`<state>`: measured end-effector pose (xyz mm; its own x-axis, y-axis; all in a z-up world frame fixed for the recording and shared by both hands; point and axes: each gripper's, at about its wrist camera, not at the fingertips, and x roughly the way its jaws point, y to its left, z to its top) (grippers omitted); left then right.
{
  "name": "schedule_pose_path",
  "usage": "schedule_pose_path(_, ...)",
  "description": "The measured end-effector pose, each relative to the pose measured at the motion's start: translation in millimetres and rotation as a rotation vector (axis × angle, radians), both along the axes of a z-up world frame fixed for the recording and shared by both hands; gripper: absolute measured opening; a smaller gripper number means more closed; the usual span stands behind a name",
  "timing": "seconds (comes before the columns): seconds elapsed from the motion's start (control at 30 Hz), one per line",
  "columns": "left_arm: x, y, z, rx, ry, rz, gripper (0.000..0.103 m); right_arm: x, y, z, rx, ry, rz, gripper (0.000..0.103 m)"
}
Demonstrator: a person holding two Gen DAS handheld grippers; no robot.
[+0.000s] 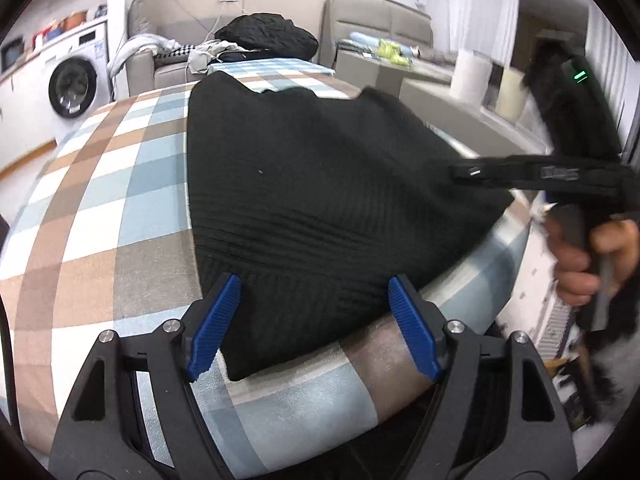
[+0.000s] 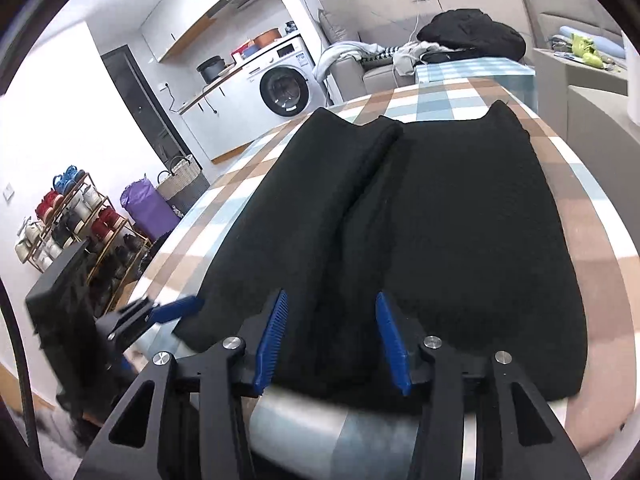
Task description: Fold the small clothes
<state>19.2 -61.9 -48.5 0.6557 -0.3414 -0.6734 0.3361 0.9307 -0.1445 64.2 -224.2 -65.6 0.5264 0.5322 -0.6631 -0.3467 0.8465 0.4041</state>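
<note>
I worked over a checked tablecloth (image 1: 100,208), with a washing machine (image 2: 285,90) and a grey sofa (image 1: 280,12) behind. The black knitted garment (image 2: 440,240) lay flat on it, one side folded in. My left gripper (image 1: 314,320) stood wide above its near hem, pads clear. My right gripper (image 2: 332,340) stood partly open, gripping nothing.

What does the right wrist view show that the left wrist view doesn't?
Only the right wrist view: a shoe rack, a purple bag, and a fold ridge running down the garment. Only the left wrist view: the hand holding the right gripper. Both: the black garment on the checked cloth, the washing machine, and both grippers open.
</note>
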Motion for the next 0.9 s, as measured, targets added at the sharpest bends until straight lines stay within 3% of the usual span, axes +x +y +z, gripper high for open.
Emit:
schedule_pose_path(0.13, 2, 22, 10, -0.079, -0.014, 0.053, 0.075, 37, 12, -6, 0.000, 0.048, 0.009, 0.054)
schedule_pose_path(0.3, 7, 43, 10, -0.101, -0.015, 0.111, 0.075, 84, 29, -18, 0.008, 0.116, 0.000, 0.053)
schedule_pose_path(0.33, 9, 46, 9, -0.106, -0.008, 0.119, 0.075, 89, 33, -18, -0.003, 0.109, -0.002, 0.045)
schedule_pose_path(0.37, 10, 48, 8, -0.109, -0.002, 0.125, 0.075, 95, 39, -17, -0.028, 0.105, 0.005, 0.024)
schedule_pose_path(0.43, 11, 52, 7, -0.117, 0.006, 0.136, 0.075, 98, 49, -10, -0.054, 0.080, 0.021, 0.012)
schedule_pose_path(0.47, 10, 53, 7, -0.122, 0.006, 0.138, 0.075, 94, 52, 1, -0.077, 0.035, 0.027, 0.011)
schedule_pose_path(0.53, 9, 54, 8, -0.139, 0.007, 0.134, 0.075, 81, 53, 22, -0.102, -0.042, 0.028, 0.011)
schedule_pose_path(0.63, 10, 49, 7, -0.120, 0.004, 0.126, 0.075, 73, 36, 34, -0.144, -0.075, -0.046, 0.011)
schedule_pose_path(0.7, 12, 47, 5, -0.113, 0.010, 0.123, 0.075, 80, 24, 16, -0.182, -0.011, -0.087, 0.012)
schedule_pose_path(0.77, 13, 47, 4, -0.115, 0.018, 0.126, 0.075, 90, 11, -10, -0.147, 0.099, -0.106, 0.020)
schedule_pose_path(0.9, 15, 48, 2, -0.104, 0.018, 0.140, 0.075, 65, -6, -10, -0.044, 0.091, -0.094, 0.038)
